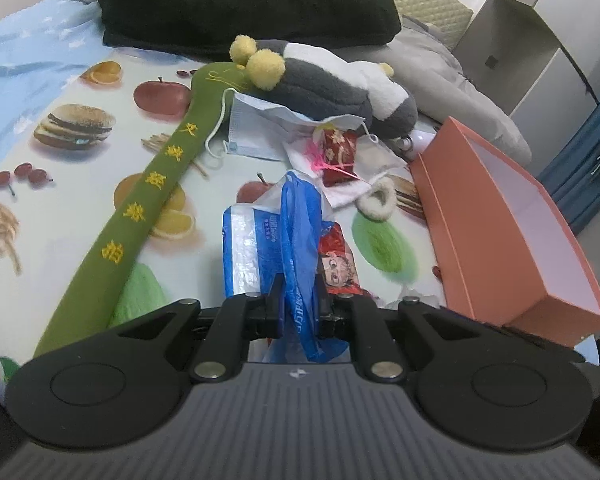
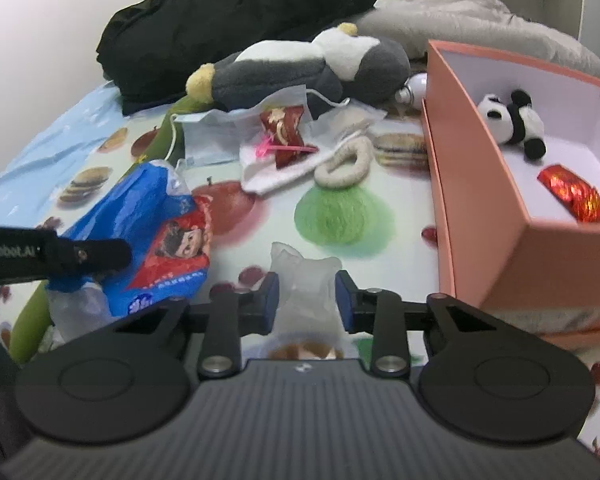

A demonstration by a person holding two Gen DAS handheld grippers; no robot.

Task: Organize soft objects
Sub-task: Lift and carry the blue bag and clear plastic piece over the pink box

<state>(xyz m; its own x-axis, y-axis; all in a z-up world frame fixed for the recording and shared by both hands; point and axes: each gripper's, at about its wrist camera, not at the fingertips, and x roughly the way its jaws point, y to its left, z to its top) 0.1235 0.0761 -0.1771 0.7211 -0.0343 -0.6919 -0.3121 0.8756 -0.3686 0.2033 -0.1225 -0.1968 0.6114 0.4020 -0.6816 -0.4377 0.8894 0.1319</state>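
Note:
My left gripper point(image 1: 299, 300) is shut on a crumpled blue and white plastic packet point(image 1: 296, 232) with a red cartoon picture, held above the food-print sheet. The right wrist view shows the same packet point(image 2: 152, 208) with the left gripper point(image 2: 100, 258) coming in from the left. My right gripper point(image 2: 306, 300) is shut on a translucent white plastic bag point(image 2: 304, 280) that fills the gap between its blue pads. An orange box point(image 2: 496, 236) stands open to the right, with a small panda plush point(image 2: 512, 120) and a red foil packet point(image 2: 572, 192) inside.
A long green plush snake point(image 1: 140, 200), a grey and white plush point(image 1: 332, 84), a face mask point(image 1: 252, 132), a red pouch point(image 1: 340, 152) on white cloth and a fleece ring point(image 1: 380, 200) lie on the sheet. A black garment point(image 1: 240, 4) and grey bedding point(image 1: 460, 92) lie behind.

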